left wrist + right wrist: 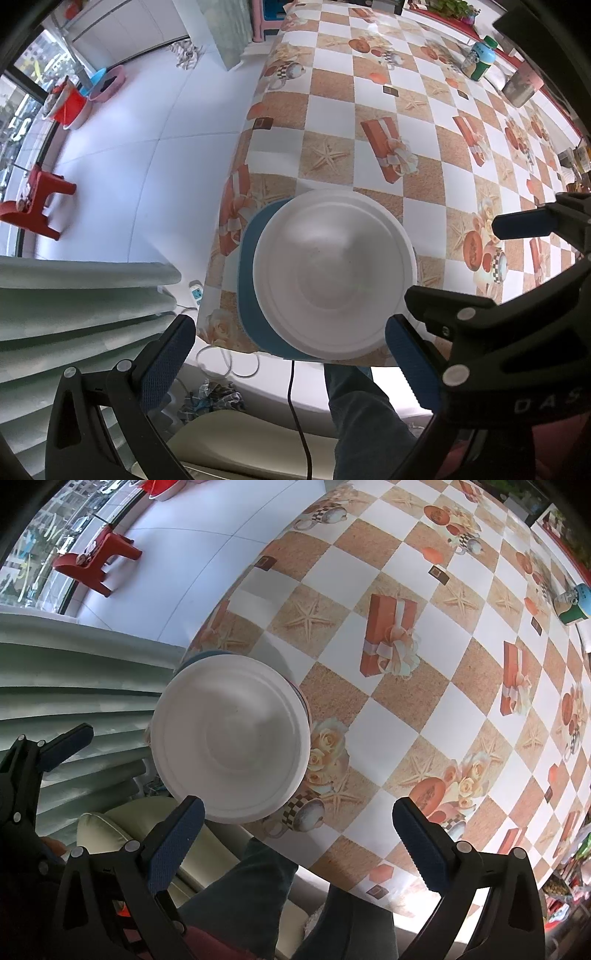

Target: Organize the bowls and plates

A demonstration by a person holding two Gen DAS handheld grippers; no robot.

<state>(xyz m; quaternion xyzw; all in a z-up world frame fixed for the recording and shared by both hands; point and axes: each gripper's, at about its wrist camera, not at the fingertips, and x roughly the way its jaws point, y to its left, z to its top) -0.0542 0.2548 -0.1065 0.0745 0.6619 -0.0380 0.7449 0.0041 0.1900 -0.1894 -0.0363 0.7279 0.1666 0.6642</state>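
White bowl (334, 275) sits stacked on a blue plate (248, 266), right at the near corner of the desk (369, 92), which has a checkered cloth with starfish and gift-box prints. Blue plate shows only as a crescent on the bowl's left side in the left wrist view; in the right wrist view just a thin blue edge (207, 654) peeks out above the bowl (231, 738). Left claw (288, 362) is wide open, nothing between its blue pads, hovering over the near rim of the bowl; cannot tell if the right-side pad (410, 358) touches the rim. Right claw (295, 842) also wide open and empty, sitting to the right of the bowl, its left pad (177, 843) overlapping the bowl's near edge in view. Right claw is also visible at the right edge of the left view (535, 221). A green-capped bottle (478, 61) and a metal container (519, 88) stand at the far side of the desk, well apart from the stack. Red stool (96, 559) on the floor beyond.
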